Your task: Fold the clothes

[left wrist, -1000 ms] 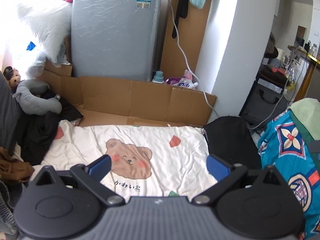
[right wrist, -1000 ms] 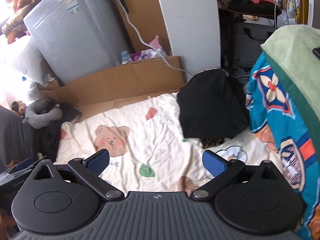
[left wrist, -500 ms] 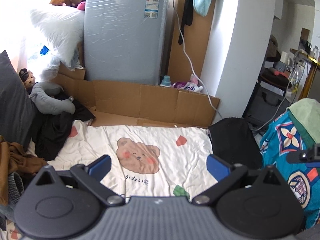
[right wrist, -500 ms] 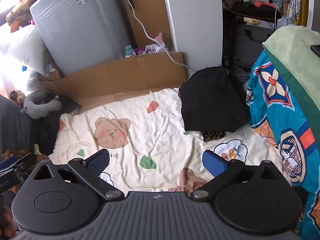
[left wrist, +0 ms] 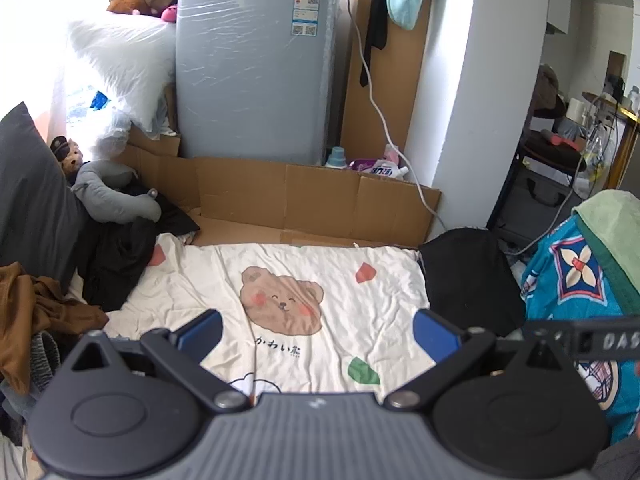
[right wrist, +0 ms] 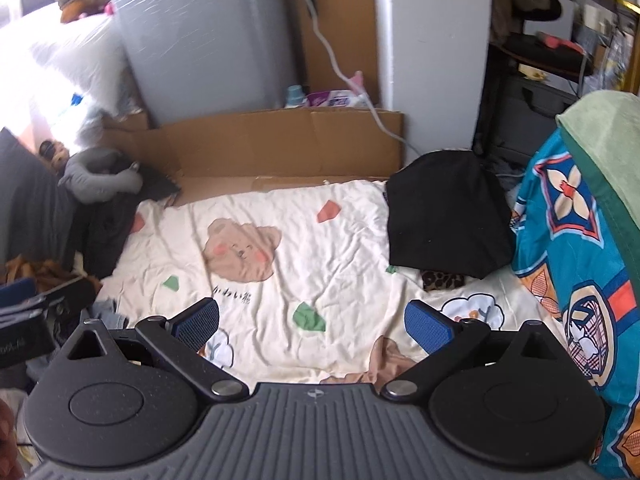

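Left claw (left wrist: 318, 332) spread wide, empty — right claw (right wrist: 312, 324) likewise, both held level.

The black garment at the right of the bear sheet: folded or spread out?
Folded, it seems. The black garment lies as a compact block with straight edges on the bear sheet, over a leopard-print piece.

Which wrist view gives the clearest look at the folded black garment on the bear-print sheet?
The right wrist view: the black garment shows whole, lying on the bear-print sheet over a leopard-print scrap. In the left wrist view the black garment sits at the sheet's edge, its near corner hidden behind the other gripper's body.
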Tool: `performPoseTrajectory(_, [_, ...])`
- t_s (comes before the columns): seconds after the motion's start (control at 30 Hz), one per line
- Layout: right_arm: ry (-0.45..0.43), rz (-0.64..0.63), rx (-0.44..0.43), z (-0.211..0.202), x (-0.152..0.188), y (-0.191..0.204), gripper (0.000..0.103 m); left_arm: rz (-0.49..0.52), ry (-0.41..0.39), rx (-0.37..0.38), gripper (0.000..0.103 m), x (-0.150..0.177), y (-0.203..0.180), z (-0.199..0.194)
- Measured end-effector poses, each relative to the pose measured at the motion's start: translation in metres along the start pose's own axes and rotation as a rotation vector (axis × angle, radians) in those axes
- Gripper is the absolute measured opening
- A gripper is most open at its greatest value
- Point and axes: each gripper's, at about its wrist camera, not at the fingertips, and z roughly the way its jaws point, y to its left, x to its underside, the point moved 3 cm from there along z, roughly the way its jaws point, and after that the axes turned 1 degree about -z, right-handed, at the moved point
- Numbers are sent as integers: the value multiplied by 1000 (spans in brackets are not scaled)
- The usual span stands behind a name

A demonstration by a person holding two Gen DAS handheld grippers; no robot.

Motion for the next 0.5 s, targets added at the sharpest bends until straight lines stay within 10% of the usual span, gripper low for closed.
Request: performPoseTrajectory(0.5, [-2, -55, 46, -7, 17, 4, 102, -16, 11, 1, 102, 17, -1, -9])
